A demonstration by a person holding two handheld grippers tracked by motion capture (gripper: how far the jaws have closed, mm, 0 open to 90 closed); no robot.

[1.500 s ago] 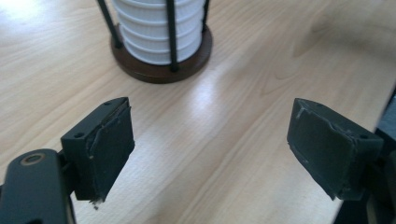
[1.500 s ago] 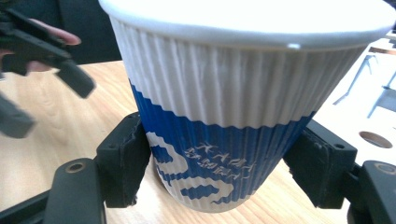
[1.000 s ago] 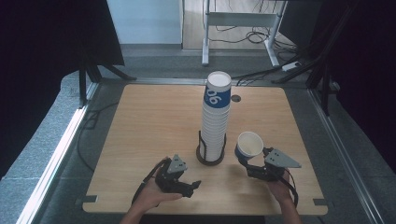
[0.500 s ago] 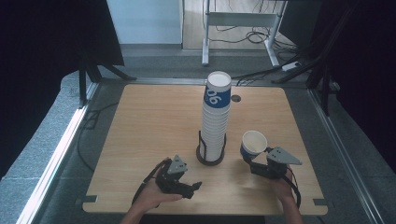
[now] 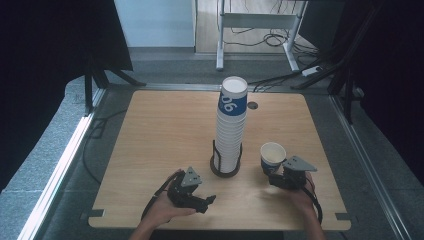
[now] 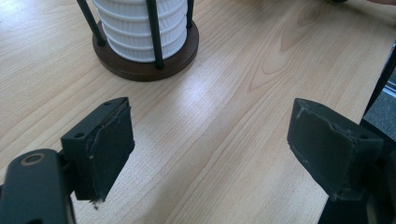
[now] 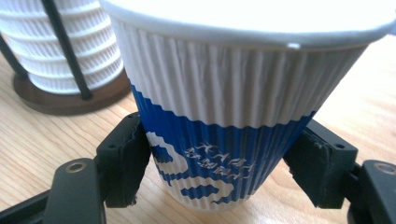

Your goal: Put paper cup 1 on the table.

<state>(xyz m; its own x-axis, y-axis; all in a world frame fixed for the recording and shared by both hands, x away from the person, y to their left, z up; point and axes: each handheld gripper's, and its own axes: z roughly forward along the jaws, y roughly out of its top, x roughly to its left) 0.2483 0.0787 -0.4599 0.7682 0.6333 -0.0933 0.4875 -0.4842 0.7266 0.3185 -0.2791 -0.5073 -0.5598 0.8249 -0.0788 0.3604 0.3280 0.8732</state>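
One cup (image 5: 272, 155) is off the stack (image 5: 231, 127), clamped low in the right gripper (image 5: 278, 175) fingers, at or just above the bench (image 5: 160, 135) right of the holder (image 5: 226, 167); letting go looks left to do. Left gripper (image 5: 206, 200) idle, fingers spread, nothing between. Nothing blocks

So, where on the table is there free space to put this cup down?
The wooden table is bare on the whole left half, from the cup stack to the left edge, and along the far edge. A smaller free patch lies right of the cup, toward the right edge. It is crowded near the front: the stack's holder, the left gripper and the right gripper.
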